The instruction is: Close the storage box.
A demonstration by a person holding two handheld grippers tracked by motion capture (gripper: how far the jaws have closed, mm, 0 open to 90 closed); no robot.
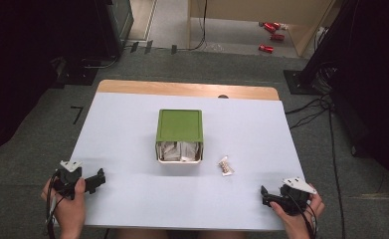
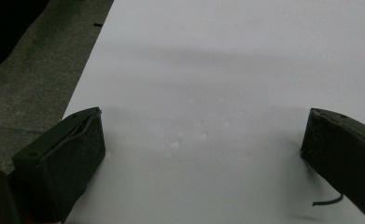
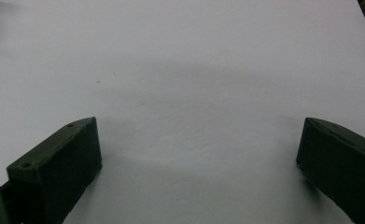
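From the high view I see a square green box (image 1: 179,135) mid-worktop (image 1: 132,189), its white lower part showing pale packets inside. A small clear packet (image 1: 225,166) of brownish bits lies just right of the box. My left tool (image 1: 101,180) and right tool (image 1: 264,195) sit at the near corners, well apart from both.

Left gripper view: matte black blocky jaws spread wide over smooth white worktop (image 2: 208,70).

Right gripper view: jaws likewise wide apart, nothing between them.

Your desk (image 1: 132,149) has a pale top with a wooden strip along its far edge. Beyond it you can see red items (image 1: 270,35) scattered on the floor, and black cables (image 1: 311,107) trailing at the right
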